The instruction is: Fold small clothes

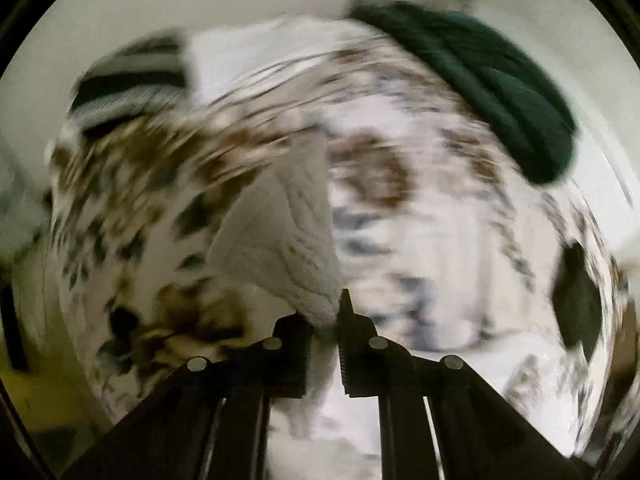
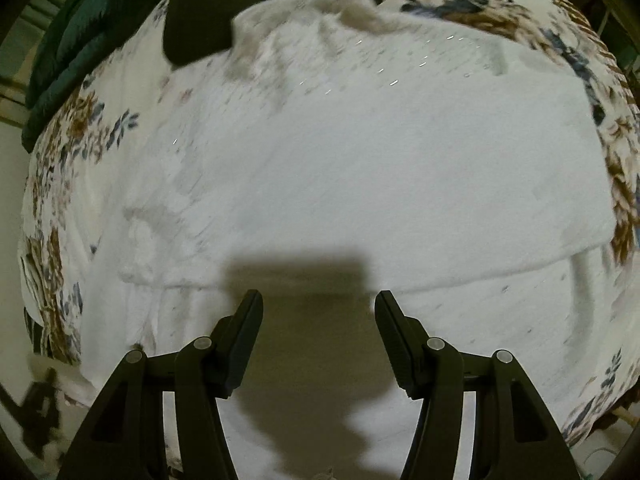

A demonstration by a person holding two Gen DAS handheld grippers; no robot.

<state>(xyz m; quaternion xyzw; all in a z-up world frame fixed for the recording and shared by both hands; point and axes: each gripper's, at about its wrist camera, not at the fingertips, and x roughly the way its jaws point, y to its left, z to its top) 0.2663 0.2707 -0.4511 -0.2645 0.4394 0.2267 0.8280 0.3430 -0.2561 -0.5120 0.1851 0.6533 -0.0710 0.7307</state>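
My left gripper (image 1: 326, 320) is shut on a corner of a white knitted garment (image 1: 288, 236) and holds it lifted above the floral bed cover (image 1: 372, 176); the view is blurred by motion. In the right wrist view the same white knitted garment (image 2: 360, 168) lies spread flat over the floral cover (image 2: 80, 128), with a folded edge running across just ahead of my fingers. My right gripper (image 2: 319, 304) is open and empty, hovering low over the garment's near part.
A dark green folded cloth (image 1: 492, 84) lies at the bed's far right, also in the right wrist view (image 2: 80, 28) at top left. A striped green and white garment (image 1: 132, 80) sits far left. A black item (image 2: 224, 12) lies beside the white garment's far end.
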